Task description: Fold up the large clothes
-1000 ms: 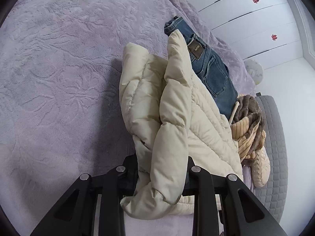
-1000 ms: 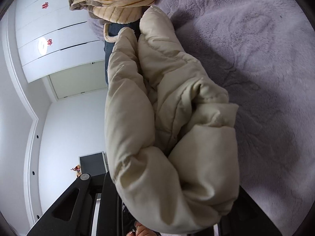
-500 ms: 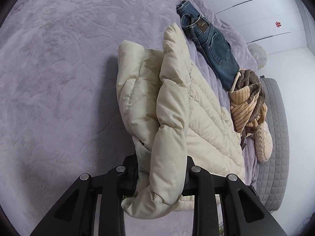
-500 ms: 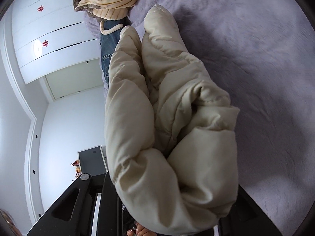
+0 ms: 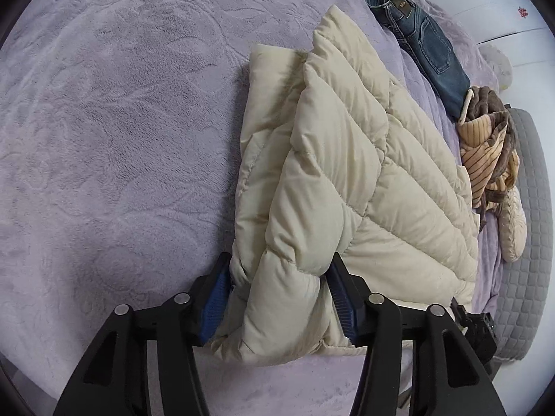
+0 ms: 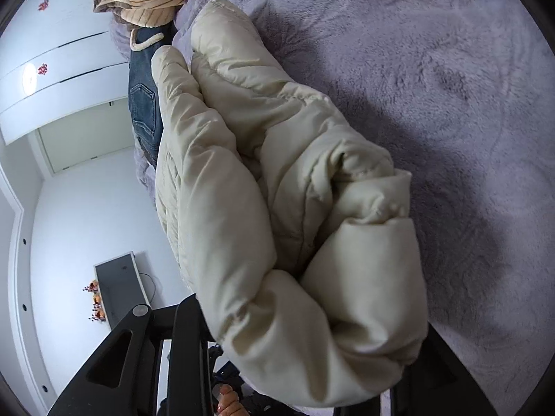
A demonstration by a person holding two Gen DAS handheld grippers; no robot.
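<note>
The cream quilted puffer jacket (image 5: pixel 347 180) lies folded into a thick bundle on the lilac plush bed cover (image 5: pixel 121 121), its near edge reaching between the black fingers of both tools. The left tool (image 5: pixel 281 294) has its jaws opening: the blue ribbed pads (image 5: pixel 216 300) stand on either side of the jacket's bunched corner, which bulges between them, and the left pad shows mostly bare beside the fabric. The right tool (image 6: pixel 312 357) is also opening, with a fat roll of the same jacket (image 6: pixel 277 208) filling the space between its fingers; the cloth hides the pads, so I cannot tell whether they still press on it. Beyond the jacket, a pair of blue denim jeans (image 5: pixel 419 45) lies flat on the bed, and next to them sits a crumpled brown and tan striped garment (image 5: pixel 489 149). White wardrobe doors (image 6: pixel 59 45) stand behind the bed.
</note>
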